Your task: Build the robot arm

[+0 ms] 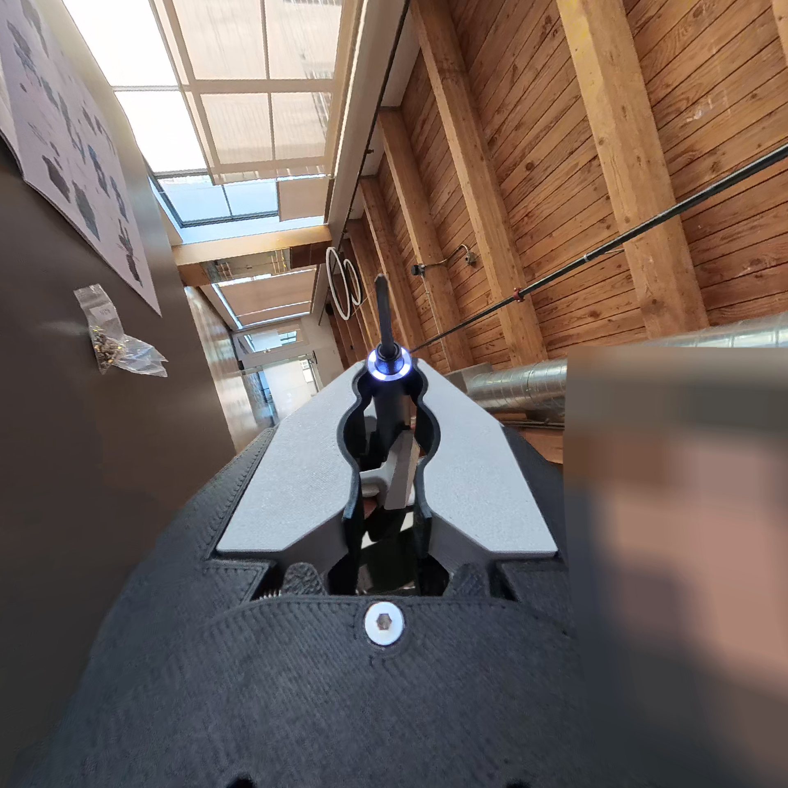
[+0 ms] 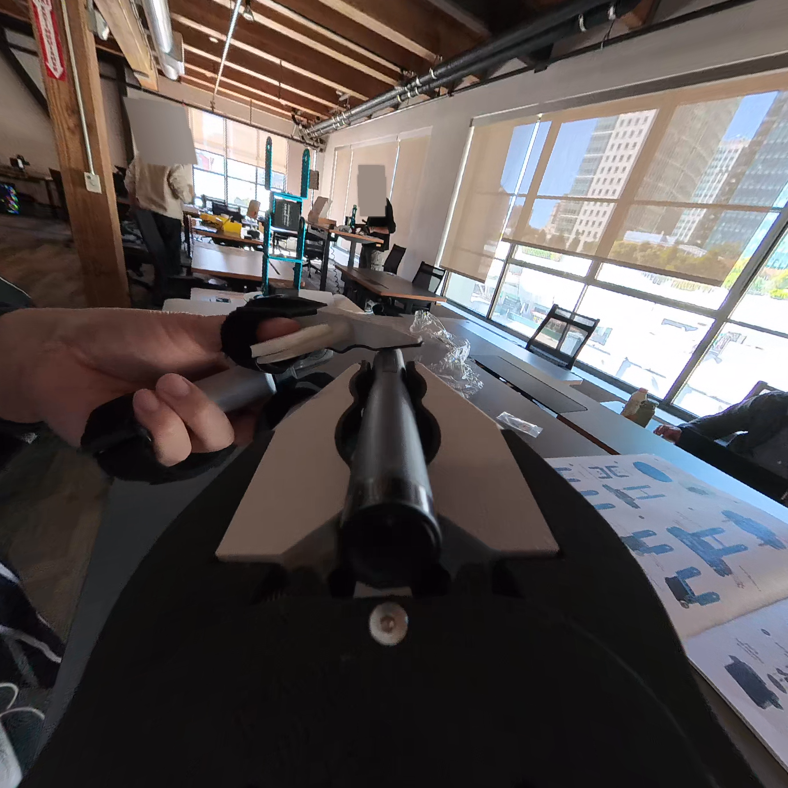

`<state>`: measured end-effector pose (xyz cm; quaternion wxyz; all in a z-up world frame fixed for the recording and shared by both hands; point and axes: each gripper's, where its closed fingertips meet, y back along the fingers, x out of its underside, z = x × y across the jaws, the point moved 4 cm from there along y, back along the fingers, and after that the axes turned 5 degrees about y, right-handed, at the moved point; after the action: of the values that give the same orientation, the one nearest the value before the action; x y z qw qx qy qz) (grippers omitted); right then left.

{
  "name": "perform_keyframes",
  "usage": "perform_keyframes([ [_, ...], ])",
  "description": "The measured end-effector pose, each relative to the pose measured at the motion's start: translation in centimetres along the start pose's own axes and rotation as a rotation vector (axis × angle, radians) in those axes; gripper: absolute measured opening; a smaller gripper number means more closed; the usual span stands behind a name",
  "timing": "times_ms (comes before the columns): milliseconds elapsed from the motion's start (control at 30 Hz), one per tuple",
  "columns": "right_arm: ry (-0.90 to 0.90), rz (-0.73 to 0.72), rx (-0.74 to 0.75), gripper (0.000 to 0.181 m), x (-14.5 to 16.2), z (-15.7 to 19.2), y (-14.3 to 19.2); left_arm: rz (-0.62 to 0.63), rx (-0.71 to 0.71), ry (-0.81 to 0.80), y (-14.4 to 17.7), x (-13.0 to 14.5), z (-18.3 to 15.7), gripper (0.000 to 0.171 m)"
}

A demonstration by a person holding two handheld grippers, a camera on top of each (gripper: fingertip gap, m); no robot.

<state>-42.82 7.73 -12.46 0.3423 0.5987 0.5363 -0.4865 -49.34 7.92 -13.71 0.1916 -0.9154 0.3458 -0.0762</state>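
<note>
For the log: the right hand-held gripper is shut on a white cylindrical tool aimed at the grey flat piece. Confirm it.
Wrong in colour. The right wrist view shows the right hand-held gripper shut on a black cylindrical tool, not a white one. It is aimed at the grey flat piece, as stated.

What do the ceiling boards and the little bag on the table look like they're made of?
The ceiling boards look like bare, unpainted wood: grain and knots show. The bag looks like thin clear plastic, glossy and crinkled, with small dark pieces showing through.
</note>
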Motion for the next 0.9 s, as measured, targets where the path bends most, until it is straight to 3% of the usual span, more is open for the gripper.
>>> perform_keyframes([
  [633, 0.033, 0.066, -0.007, 0.018, 0.4, 1.1, -1.1, 0.007, -0.022, -0.006, 1.4, -0.6, -0.2, 0.017],
  [800, 0.047, 0.082, 0.027, 0.018, 0.4, 1.3, -1.4, 0.07, -0.017, -0.009, 1.7, -1.0, -0.2, 0.017],
  [833, 0.049, 0.088, 0.046, 0.018, 0.2, 1.3, -1.4, 0.101, -0.015, -0.033, 1.6, -1.0, -0.4, 0.019],
  [900, 0.112, 0.131, 0.114, 0.017, -0.7, 0.6, -1.0, 0.154, -0.044, -0.111, 1.8, -1.5, -0.4, 0.046],
])
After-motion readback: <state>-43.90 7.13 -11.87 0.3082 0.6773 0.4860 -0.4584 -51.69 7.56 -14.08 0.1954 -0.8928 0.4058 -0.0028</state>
